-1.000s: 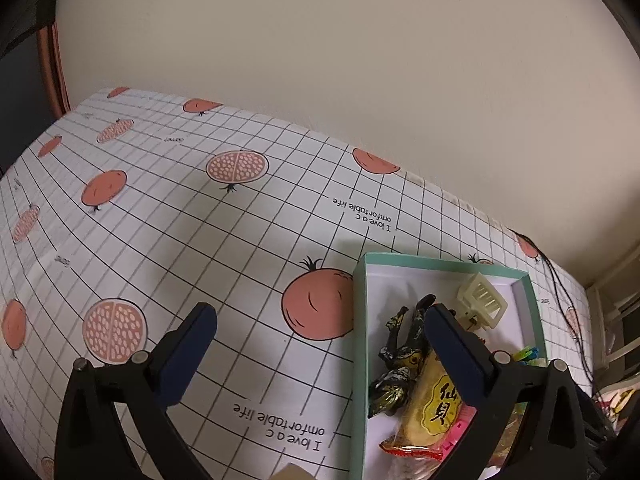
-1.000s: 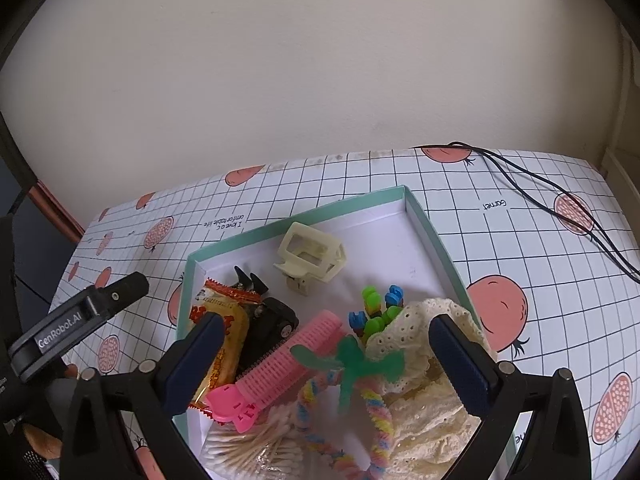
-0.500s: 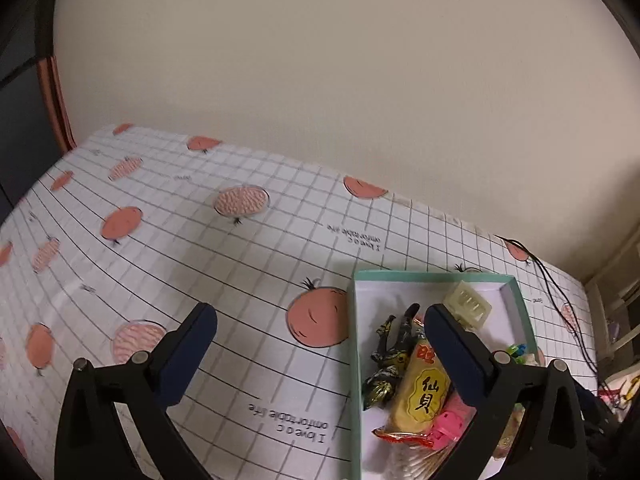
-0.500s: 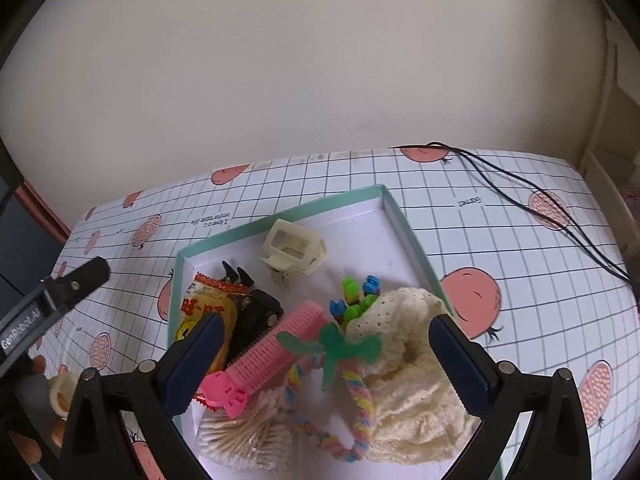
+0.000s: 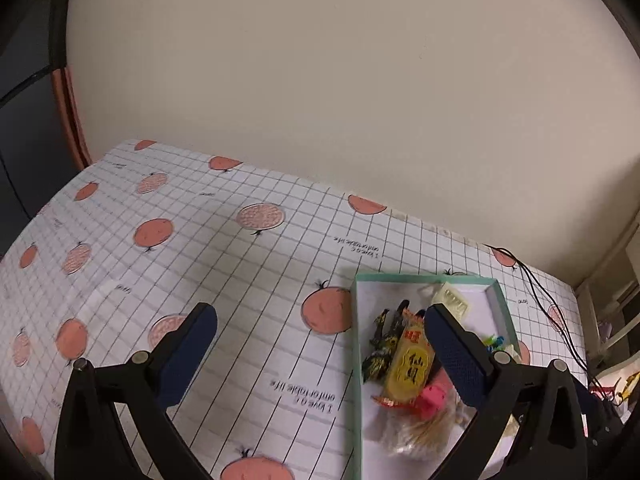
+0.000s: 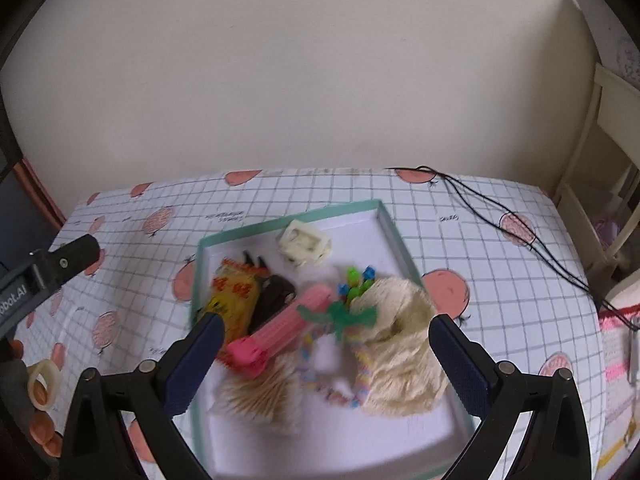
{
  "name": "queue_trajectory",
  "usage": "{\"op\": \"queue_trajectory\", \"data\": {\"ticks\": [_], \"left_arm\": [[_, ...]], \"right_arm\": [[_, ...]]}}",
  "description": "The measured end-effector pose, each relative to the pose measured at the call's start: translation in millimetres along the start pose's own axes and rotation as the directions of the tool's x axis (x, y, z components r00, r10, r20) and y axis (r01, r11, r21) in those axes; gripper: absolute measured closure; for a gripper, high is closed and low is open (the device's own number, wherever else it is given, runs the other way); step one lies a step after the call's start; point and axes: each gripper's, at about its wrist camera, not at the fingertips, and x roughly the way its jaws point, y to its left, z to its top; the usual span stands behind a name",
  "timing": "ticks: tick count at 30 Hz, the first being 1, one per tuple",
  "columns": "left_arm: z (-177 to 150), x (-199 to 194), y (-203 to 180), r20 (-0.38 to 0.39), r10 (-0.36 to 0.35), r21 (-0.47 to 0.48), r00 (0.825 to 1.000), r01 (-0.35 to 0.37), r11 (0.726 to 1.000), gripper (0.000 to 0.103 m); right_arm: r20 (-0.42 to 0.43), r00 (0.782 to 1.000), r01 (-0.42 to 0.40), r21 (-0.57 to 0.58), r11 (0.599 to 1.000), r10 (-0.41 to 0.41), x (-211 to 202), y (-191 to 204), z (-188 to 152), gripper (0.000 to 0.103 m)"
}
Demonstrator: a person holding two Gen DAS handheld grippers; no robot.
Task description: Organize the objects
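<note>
Teal-rimmed tray (image 6: 390,222) holds a blurred heap; its near edge is cut off behind the right gripper (image 6: 320,334). Both it and the left gripper (image 5: 318,330) gape, empty.

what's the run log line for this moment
left gripper open, empty | right gripper open, above tray | pink hair roller in tray

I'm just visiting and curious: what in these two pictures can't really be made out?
- Left wrist view: the box's right side hides behind a gripper finger.
- Right wrist view: the braided cord and the pale stick bundle are blurred.
- Right wrist view: the ring at the left edge is too small to identify.
</note>
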Motion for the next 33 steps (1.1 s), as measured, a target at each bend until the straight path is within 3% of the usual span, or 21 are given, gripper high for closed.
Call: {"op": "queue_trajectory", "data": {"ticks": [13,17,24,33], "left_arm": [[-44.0,-53.0,44.2,-0.029,0.09,0.033,0.996,-0.089,0.995,0.0],[-59.6,-65.9,53.8,-0.035,0.075,0.011,0.997,-0.075,0.997,0.0],[-84.4,-90.8,61.4,0.019,0.07,0.031,0.997,-0.071,0.997,0.0],[-118.3,-95.2,78.6,-0.024,0.059,0.01,0.998,-0.059,0.998,0.0]], "right_arm": [[0.005,1.0,-0.007,-0.055,0.998,0.007,-60.1,12.8,-33.4,0.0],[-0.001,1.0,-0.009,-0.084,0.996,0.009,-72.4,18.7,-51.2,0.0],[0.018,1.0,0.001,-0.122,0.992,0.001,-95.5,24.9,-77.6,0.0],[0.014,0.999,0.035,-0.147,0.989,-0.033,-104.4,28.9,-113.5,0.0]]}}
